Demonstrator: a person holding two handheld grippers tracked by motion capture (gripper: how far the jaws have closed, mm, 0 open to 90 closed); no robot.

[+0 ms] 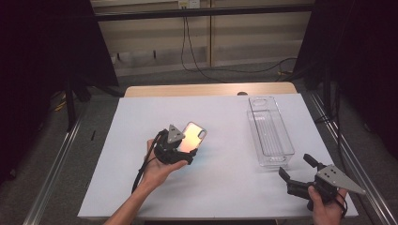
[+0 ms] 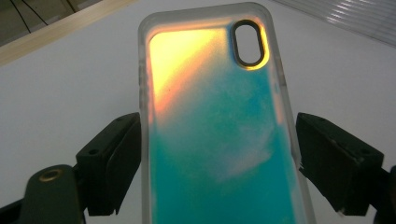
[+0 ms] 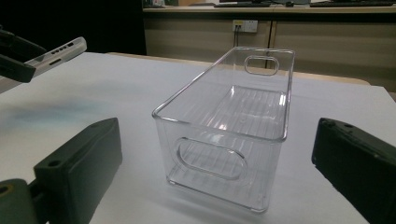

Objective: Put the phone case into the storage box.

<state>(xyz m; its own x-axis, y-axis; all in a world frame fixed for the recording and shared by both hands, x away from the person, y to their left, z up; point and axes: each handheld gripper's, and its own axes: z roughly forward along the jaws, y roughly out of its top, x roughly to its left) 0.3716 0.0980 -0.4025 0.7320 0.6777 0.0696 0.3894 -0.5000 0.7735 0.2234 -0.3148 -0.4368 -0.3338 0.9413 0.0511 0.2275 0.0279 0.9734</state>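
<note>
**Left claw grips a phone case above the table; clear bin sits empty at the right**

The left gripper (image 1: 184, 151) is clenched on a phone case (image 1: 193, 136), its two black jaws pressing the case's long edges from either side, as the left gripper view shows. The case is translucent, with a rounded clear rim, an oval camera cut-out near its far end and a back that shimmers teal and orange. It is held off the white table (image 1: 220, 187), left of centre, tilted up and pointing toward the far right; a faint teal tint falls on the table surface below it.

The right gripper (image 1: 295, 169) rests low at the near right corner of the table, held in the person's right hand (image 1: 325, 209). Its jaws stand wide apart with nothing between them, aimed at the near end of the container.

That container is a clear plastic bin (image 1: 271, 132), long and narrow, standing upright on the right side of the table with its long axis running near to far. It has an oval handle cut-out in each short end and a ribbed floor. Nothing lies inside it; the ribbed bottom shows bare through the open top and walls in the right gripper view. The phone case and the bin are well apart, with open table between them.
</note>
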